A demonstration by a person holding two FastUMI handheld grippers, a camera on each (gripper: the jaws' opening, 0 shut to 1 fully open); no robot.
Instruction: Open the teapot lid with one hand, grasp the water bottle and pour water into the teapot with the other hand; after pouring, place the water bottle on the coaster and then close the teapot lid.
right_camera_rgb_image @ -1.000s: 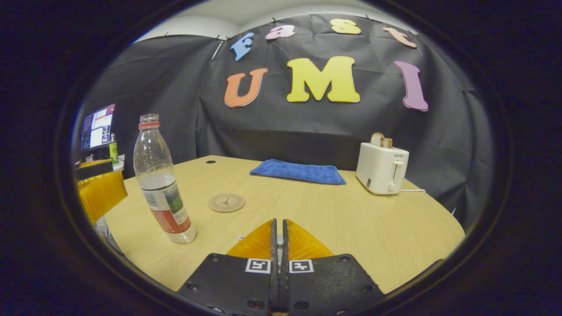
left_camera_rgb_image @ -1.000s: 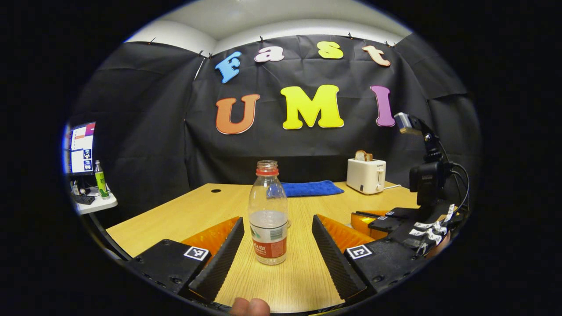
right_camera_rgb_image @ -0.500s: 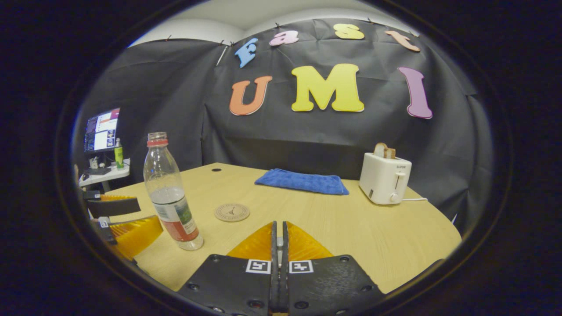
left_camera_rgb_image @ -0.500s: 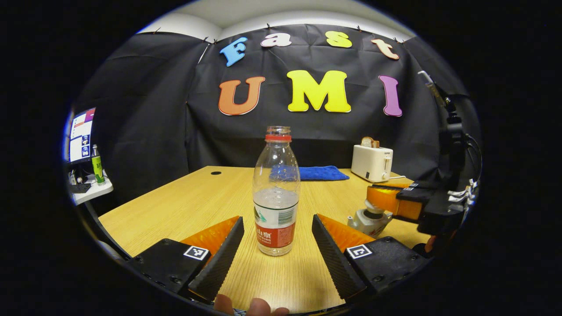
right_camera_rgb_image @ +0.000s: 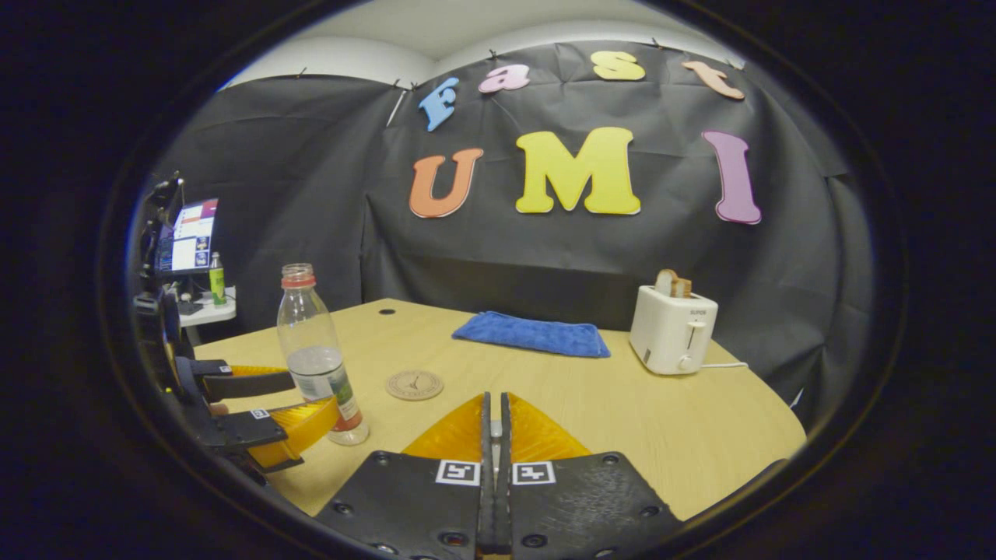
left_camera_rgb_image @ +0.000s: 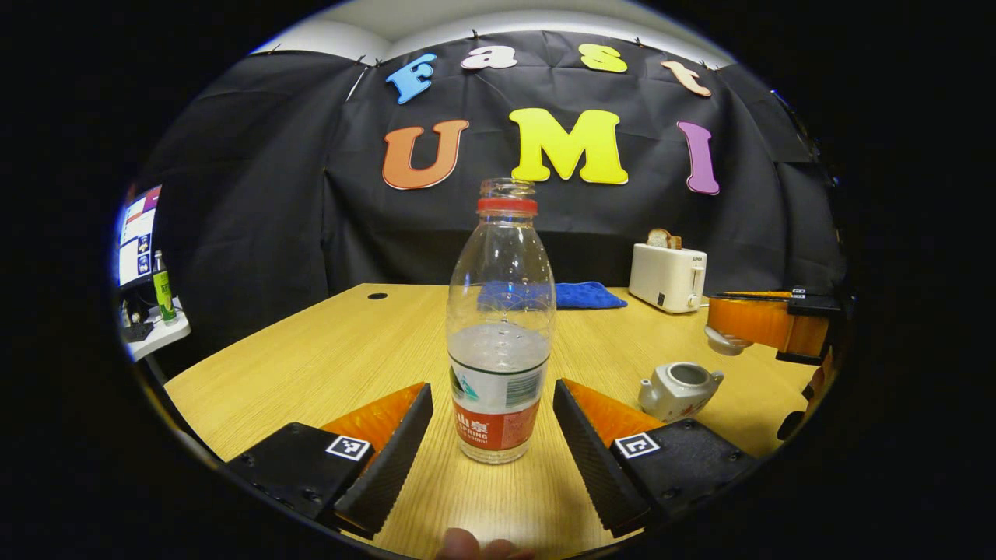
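Booth: light wood-grain table (left_camera_rgb_image: 327, 365) against a black cloth wall.

Item 1. Clear plastic water bottle with red neck ring and red-and-white label (left_camera_rgb_image: 499, 334), cap off, upright on the table, roughly a third full. In the left gripper view it stands at centre, between the fingers of the left gripper (left_camera_rgb_image: 492, 435); the jaws are spread wide, a gap on each side, no contact with the bottle. In the right gripper view the same bottle (right_camera_rgb_image: 317, 358) sits at 9 o'clock, with the left gripper (right_camera_rgb_image: 289, 400) flanking its base.

Item 2. Small white ceramic teapot (left_camera_rgb_image: 677, 389), at 4 o'clock from the bottle in the left gripper view, lid off, mouth open, spout toward the bottle. Table between bottle and teapot is bare.

Item 3. White teapot lid (left_camera_rgb_image: 724, 341), raised above and just right of the teapot, held at the tip of the right gripper (left_camera_rgb_image: 731, 330). In the right gripper view the right gripper (right_camera_rgb_image: 492, 432) has its fingers pressed together on a small pale piece, most likely the lid's knob.

Item 4. Round wooden coaster (right_camera_rgb_image: 415, 384), flat on the table, near the bottle at its 3 o'clock in the right gripper view.

Item 5. Folded blue cloth (right_camera_rgb_image: 532, 334), far edge of the table, at 12 o'clock.

Item 6. White toaster with toast slices in the slots (right_camera_rgb_image: 672, 330), at 2 o'clock, right of the cloth.

Item 7. Side desk with monitor (right_camera_rgb_image: 189, 243) and green bottle (right_camera_rgb_image: 216, 279), at 10 o'clock beyond the table.
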